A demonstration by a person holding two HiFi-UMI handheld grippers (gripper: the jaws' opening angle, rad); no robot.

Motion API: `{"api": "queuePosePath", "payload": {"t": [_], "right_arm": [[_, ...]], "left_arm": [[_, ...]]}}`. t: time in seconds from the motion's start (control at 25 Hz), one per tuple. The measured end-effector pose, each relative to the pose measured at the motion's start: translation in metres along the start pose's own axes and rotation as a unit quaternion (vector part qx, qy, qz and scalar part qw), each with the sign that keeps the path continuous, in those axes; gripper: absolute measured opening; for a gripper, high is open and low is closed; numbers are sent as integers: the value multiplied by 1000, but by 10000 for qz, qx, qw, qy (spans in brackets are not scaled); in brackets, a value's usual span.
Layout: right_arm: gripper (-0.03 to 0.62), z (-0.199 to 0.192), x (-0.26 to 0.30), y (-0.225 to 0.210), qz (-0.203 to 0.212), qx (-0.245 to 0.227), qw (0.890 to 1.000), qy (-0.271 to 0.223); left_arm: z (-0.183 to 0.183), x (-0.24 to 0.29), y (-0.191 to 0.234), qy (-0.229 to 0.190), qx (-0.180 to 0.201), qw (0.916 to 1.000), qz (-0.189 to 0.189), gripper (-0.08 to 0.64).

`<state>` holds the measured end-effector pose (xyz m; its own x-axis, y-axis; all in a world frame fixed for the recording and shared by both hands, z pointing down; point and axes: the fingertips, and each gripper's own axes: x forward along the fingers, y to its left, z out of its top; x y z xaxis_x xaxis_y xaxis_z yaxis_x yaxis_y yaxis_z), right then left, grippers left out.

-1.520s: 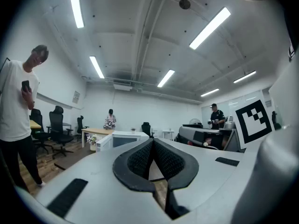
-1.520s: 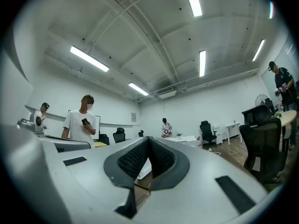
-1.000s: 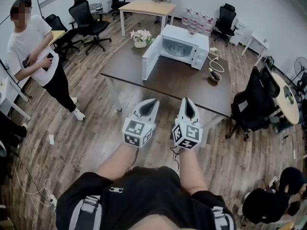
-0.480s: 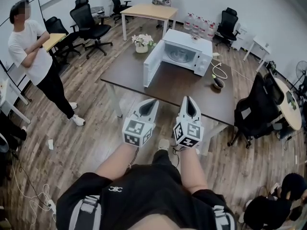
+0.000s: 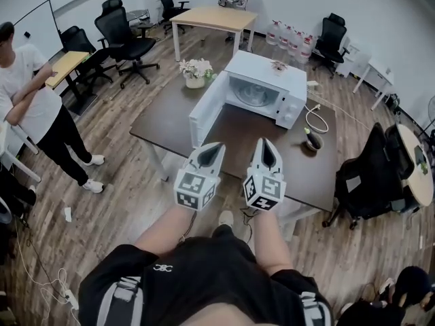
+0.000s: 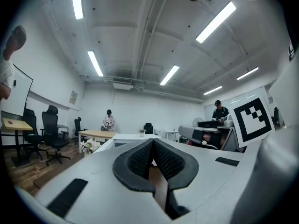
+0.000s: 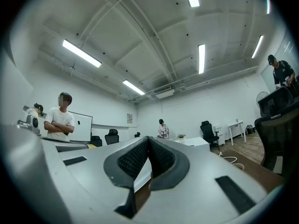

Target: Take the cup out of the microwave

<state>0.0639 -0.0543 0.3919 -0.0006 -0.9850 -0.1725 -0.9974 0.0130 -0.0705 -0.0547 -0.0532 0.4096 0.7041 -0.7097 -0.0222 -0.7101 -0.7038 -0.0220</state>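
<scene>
A white microwave (image 5: 266,87) stands on the dark table (image 5: 173,124), its door (image 5: 204,117) swung open to the left. Its lit cavity (image 5: 250,94) faces me, but I cannot make out a cup inside from here. Both grippers are held side by side in front of me, short of the table's near edge. The left gripper (image 5: 216,146) is shut with nothing in it, its pads meeting in the left gripper view (image 6: 153,143). The right gripper (image 5: 266,143) is likewise shut and empty, seen closed in the right gripper view (image 7: 148,139).
A pot of flowers (image 5: 194,72) stands left of the microwave. A dark bowl (image 5: 313,141) and a white cable (image 5: 317,119) lie to its right. A person (image 5: 30,111) stands at the left. A black chair (image 5: 370,175) is at the table's right end, and more office chairs (image 5: 122,36) behind.
The table and microwave have drawn nearer and lower in the head view. The standing person has slid toward the left edge. Both grippers stay shut, side by side.
</scene>
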Motion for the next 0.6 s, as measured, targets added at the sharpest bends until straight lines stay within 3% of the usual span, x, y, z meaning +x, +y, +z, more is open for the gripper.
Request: {"api": "queuePosePath", "payload": {"t": [0.36,0.6], "right_arm": [[2,-27,152,-87,157,109,9995,250],[2,-41,221,-116,278,177,9989,321]], "left_arm": [[-2,174,50,186,-66,9997,111,0],[-1,239,76,226,-116,9994,241,0]]}}
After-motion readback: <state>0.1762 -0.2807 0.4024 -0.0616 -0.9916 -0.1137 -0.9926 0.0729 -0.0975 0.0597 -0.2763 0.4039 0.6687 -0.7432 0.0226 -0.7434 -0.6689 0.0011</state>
